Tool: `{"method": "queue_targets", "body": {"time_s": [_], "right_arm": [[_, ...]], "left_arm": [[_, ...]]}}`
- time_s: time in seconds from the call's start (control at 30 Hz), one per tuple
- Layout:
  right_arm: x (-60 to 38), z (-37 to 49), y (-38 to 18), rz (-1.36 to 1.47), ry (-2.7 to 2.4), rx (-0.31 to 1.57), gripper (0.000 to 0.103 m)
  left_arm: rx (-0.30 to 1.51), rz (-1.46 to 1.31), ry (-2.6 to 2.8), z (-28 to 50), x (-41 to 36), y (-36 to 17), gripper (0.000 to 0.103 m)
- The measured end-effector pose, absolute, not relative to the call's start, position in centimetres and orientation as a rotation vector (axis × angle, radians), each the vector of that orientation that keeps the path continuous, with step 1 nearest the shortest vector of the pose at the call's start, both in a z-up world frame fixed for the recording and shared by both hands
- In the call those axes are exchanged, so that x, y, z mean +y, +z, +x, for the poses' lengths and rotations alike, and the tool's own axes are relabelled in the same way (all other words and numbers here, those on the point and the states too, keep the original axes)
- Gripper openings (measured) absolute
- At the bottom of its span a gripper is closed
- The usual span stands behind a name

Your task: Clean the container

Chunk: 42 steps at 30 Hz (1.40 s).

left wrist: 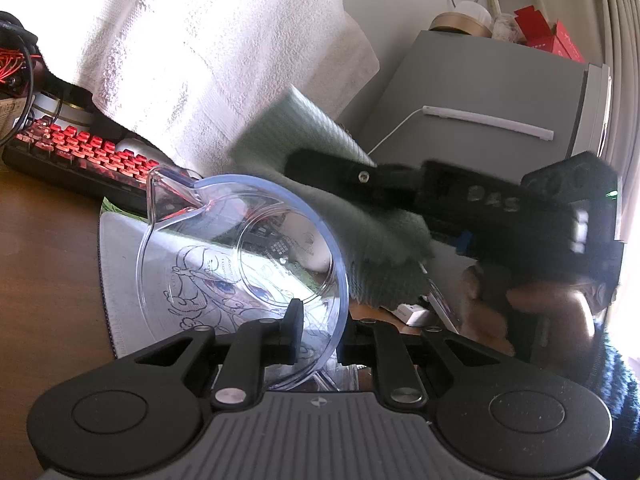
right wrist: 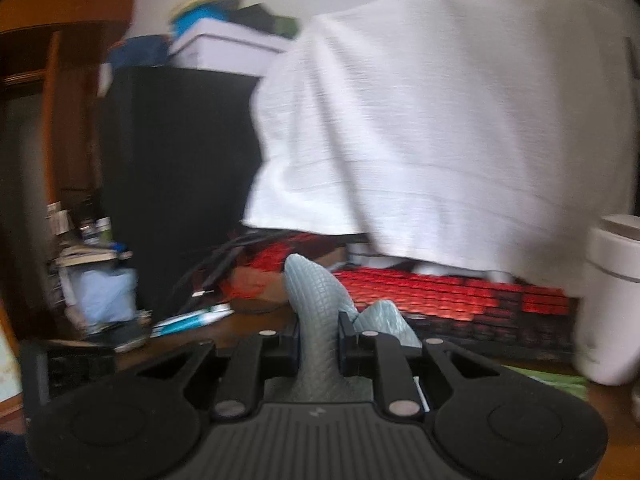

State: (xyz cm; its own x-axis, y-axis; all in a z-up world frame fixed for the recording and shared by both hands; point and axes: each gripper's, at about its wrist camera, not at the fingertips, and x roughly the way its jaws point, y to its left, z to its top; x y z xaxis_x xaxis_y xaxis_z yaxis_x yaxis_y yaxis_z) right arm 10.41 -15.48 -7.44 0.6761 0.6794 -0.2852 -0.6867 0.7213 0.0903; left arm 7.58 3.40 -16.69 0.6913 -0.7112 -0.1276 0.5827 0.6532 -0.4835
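Note:
A clear plastic jug (left wrist: pixel 240 256) with a blue-tinted rim and a pour spout is tipped on its side, its mouth facing the left wrist camera. My left gripper (left wrist: pixel 320 336) is shut on its rim at the bottom. A grey-green waffle cloth (left wrist: pixel 320 184) hangs over the jug's upper right rim, pinched by my right gripper (left wrist: pixel 360 176), which reaches in from the right with a hand behind it. In the right wrist view the same cloth (right wrist: pixel 316 312) stands up between the shut fingers of my right gripper (right wrist: pixel 319 344); the jug is out of that view.
A red-lit keyboard (left wrist: pixel 80 152) lies at the back on the wooden desk (left wrist: pixel 40 260), by a printed mouse mat (left wrist: pixel 132 280). A white towel (left wrist: pixel 180 60) drapes something tall behind. A grey cabinet (left wrist: pixel 480 92) stands right. A white canister (right wrist: pixel 612 300) and black tower (right wrist: pixel 180 180) flank the keyboard.

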Motion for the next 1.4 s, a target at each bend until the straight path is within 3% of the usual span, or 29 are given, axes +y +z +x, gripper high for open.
{"method": "queue_targets", "body": {"time_s": [0.7,1.4], "right_arm": [[-18.0,13.5,-7.3,-0.010,0.677,0.345,0.015],[-13.7,11.2,-6.7,-0.118,0.831,0.340,0.015]], "left_arm": [[0.321,-0.425,-0.747,7.5,3.3,-16.6,0.016],[0.322,-0.422,-0.742,7.4,3.2,-16.6,0.016]]}}
